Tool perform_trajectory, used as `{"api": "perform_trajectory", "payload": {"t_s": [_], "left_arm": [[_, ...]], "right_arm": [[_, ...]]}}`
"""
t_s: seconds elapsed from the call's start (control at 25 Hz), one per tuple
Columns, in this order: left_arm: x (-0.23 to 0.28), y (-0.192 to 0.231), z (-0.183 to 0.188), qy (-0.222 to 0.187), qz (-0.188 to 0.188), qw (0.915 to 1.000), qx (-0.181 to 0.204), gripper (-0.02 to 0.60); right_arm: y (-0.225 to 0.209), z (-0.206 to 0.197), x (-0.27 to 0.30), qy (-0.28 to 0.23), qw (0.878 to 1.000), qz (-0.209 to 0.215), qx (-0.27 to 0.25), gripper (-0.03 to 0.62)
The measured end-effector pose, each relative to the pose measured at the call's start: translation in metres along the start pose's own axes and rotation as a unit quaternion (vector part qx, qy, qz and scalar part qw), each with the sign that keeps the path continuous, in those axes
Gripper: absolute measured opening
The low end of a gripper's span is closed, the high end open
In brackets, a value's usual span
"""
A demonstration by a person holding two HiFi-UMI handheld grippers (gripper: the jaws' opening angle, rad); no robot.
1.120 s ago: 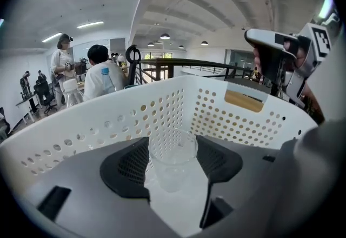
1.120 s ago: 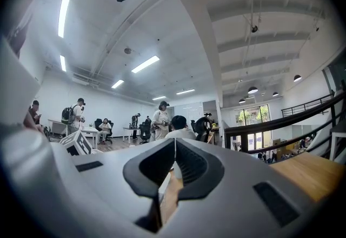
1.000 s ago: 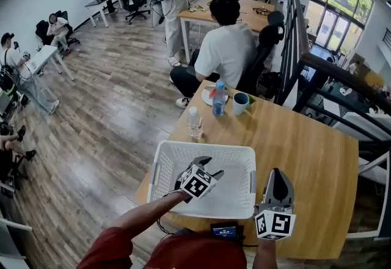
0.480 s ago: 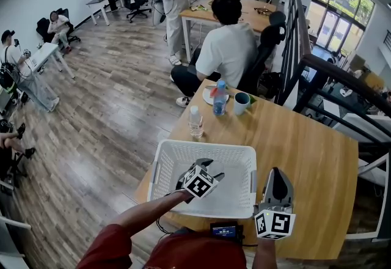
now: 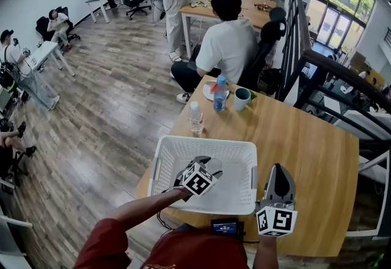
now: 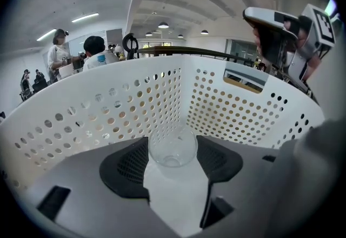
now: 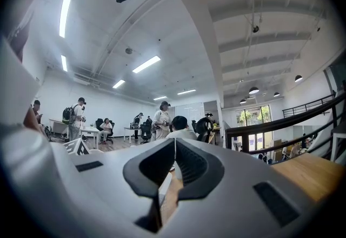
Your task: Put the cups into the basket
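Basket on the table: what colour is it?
The basket is white, its walls dotted with round holes; the left gripper view shows it best.

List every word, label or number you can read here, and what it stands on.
None can be read.
Blue bottle label: too small.
Small device screen: too small.
Glass cup in the left claw: no print shows.

A pale wooden table point(image 5: 305, 139) carries a clear water bottle point(image 5: 195, 118), a blue-labelled bottle point(image 5: 220, 94) and a plate point(image 5: 208, 92) at its far edge, and a small dark device point(image 5: 225, 227) at its near edge, while just beyond it a person in a white shirt point(image 5: 226, 47) sits facing away on the wood-plank floor point(image 5: 116, 121).
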State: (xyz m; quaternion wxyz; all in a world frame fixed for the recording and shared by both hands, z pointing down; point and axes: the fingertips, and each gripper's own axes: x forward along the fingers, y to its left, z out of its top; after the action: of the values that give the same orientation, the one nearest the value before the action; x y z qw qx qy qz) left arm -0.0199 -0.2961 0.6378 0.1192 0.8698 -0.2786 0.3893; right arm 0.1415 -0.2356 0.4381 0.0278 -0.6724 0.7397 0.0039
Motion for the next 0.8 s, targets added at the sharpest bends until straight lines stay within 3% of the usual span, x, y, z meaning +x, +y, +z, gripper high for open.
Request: {"api": "perform_trajectory", "payload": {"t_s": [0.8], "left_arm": [[0.0026, 0.0008, -0.0022, -0.011, 0.007, 0.9999, 0.006, 0.282]], "right_arm": [[0.004, -0.0014, 0.0025, 0.002, 1.0, 0.006, -0.005, 0.012]]}}
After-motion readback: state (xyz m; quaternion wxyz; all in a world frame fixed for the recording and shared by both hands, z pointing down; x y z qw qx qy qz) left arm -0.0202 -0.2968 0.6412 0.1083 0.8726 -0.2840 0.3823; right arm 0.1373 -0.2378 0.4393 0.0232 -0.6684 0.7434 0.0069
